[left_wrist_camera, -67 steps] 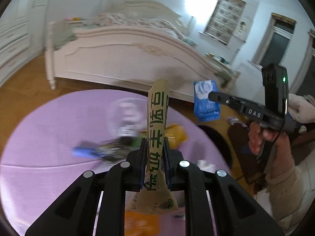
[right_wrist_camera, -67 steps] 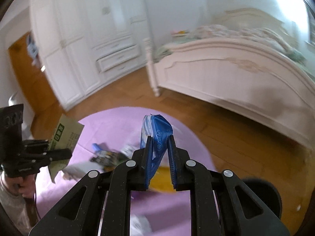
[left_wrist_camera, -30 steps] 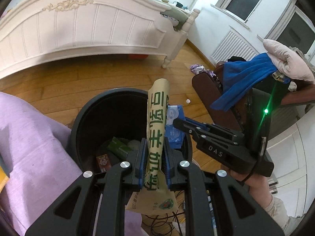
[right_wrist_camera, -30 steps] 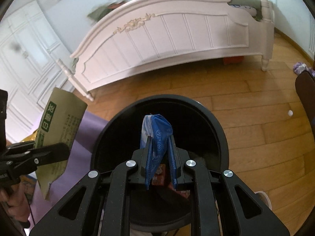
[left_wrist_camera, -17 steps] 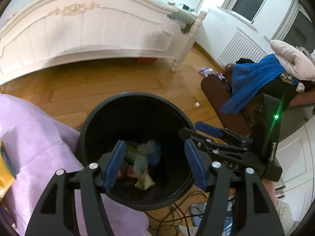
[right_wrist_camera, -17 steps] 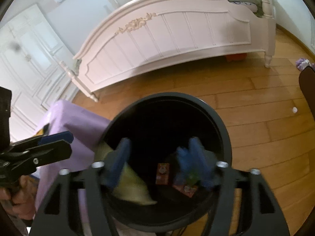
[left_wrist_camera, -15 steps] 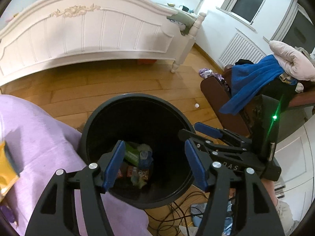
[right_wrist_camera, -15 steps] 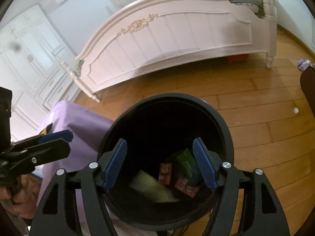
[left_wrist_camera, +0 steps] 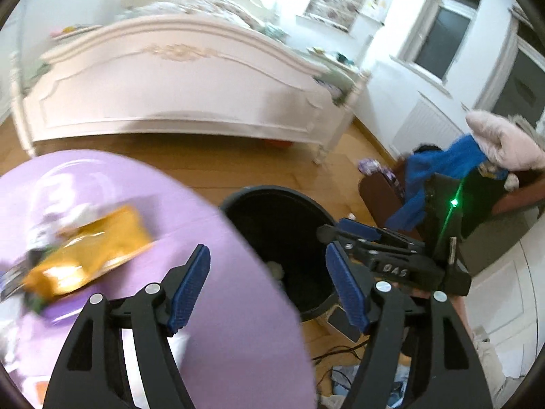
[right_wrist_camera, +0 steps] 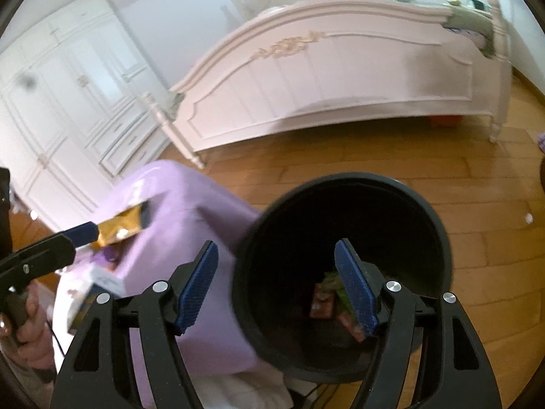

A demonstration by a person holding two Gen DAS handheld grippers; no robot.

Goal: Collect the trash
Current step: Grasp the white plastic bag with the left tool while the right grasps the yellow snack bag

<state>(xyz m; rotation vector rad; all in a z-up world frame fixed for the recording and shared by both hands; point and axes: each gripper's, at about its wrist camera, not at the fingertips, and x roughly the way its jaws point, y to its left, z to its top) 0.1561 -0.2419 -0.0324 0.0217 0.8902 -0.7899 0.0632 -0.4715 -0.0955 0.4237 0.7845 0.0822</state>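
Note:
My left gripper (left_wrist_camera: 267,284) is open and empty, over the right edge of the purple table (left_wrist_camera: 218,272), beside the black trash bin (left_wrist_camera: 296,211). A blurred orange packet (left_wrist_camera: 92,252) lies on the table to its left, among other blurred wrappers. My right gripper (right_wrist_camera: 277,281) is open and empty above the bin's (right_wrist_camera: 439,238) left rim; wrappers (right_wrist_camera: 327,296) lie at the bin's bottom. The right gripper also shows in the left wrist view (left_wrist_camera: 337,233), over the bin. The left gripper shows at the left of the right wrist view (right_wrist_camera: 85,233), near the orange packet (right_wrist_camera: 121,226).
A white bed (left_wrist_camera: 177,81) stands behind on the wooden floor (right_wrist_camera: 374,156). A chair piled with blue and pink clothes (left_wrist_camera: 477,156) is right of the bin. White wardrobes (right_wrist_camera: 58,109) line the far wall. Cables (left_wrist_camera: 333,354) lie on the floor by the bin.
Both grippers opened and dropped the tan paper packet and the blue packet into the bin. The left gripper has since swung left, back toward the table; the right stays over the bin.

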